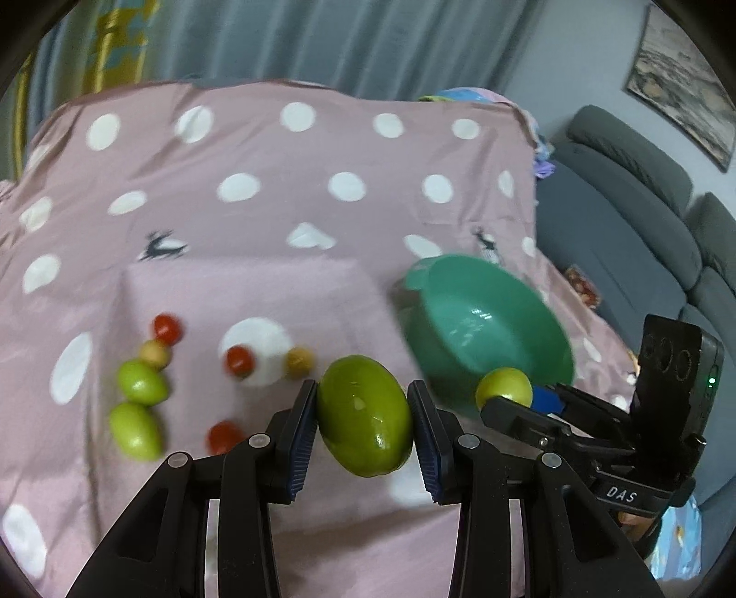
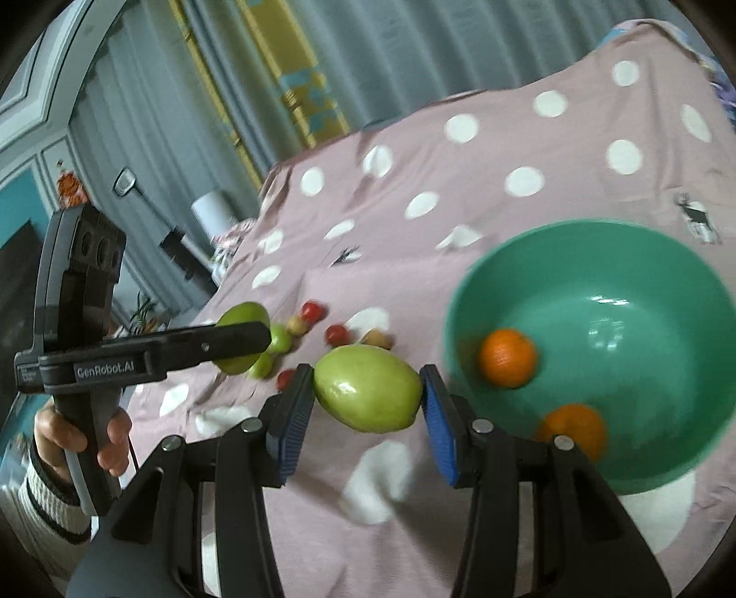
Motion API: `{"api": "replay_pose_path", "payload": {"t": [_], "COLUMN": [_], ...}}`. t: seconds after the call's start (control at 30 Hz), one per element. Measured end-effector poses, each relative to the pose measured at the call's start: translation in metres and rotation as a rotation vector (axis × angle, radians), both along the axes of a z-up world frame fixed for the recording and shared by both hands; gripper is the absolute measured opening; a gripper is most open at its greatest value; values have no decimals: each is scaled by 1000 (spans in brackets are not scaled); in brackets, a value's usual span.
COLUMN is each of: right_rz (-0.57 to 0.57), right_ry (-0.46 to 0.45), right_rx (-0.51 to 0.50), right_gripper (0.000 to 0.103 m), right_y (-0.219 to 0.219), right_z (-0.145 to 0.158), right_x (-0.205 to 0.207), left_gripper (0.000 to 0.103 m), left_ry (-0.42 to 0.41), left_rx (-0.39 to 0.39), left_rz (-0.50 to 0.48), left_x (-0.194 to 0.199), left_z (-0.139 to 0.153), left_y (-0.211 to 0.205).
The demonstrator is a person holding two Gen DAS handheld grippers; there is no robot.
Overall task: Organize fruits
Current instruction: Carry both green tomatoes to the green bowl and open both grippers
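My left gripper [image 1: 363,418] is shut on a green fruit [image 1: 363,416] and holds it above the pink dotted cloth [image 1: 276,216]. My right gripper [image 2: 368,398] is shut on another green fruit [image 2: 368,394], held just left of the green bowl [image 2: 644,382]. Two oranges [image 2: 507,358] lie in the bowl. In the left wrist view the right gripper [image 1: 520,395] holds its fruit [image 1: 503,388] at the bowl's [image 1: 487,322] near rim. In the right wrist view the left gripper [image 2: 239,342] shows side-on with its fruit [image 2: 244,315].
On the cloth lie two more green fruits [image 1: 138,405], three small red fruits [image 1: 166,327] and two small tan ones [image 1: 299,361]. A grey sofa [image 1: 635,230] stands to the right of the table. Curtains [image 1: 299,41] hang behind.
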State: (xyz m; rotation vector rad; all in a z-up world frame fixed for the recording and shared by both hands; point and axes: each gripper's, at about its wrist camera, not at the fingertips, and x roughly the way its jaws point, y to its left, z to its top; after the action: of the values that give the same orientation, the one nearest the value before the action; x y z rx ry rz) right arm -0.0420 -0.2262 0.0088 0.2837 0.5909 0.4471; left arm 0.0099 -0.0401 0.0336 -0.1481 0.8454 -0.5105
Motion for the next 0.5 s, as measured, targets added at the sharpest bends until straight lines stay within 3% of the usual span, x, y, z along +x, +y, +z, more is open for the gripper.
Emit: {"api": "replay_pose_path", "payload": {"t": [0.33, 0.5], "right_rz": [-208, -286], "right_ry": [-33, -2], "right_rx": [22, -25], "right_gripper": [47, 47], "right_y": [-60, -75], "right_z": [6, -1], "right_x": [-14, -13], "left_gripper": [39, 39], "left_ry": [25, 37], "left_rx": [-34, 11], "left_rz": [-153, -199], "left_x": [24, 32], "left_z": [-1, -11], "left_y": [-71, -103]}}
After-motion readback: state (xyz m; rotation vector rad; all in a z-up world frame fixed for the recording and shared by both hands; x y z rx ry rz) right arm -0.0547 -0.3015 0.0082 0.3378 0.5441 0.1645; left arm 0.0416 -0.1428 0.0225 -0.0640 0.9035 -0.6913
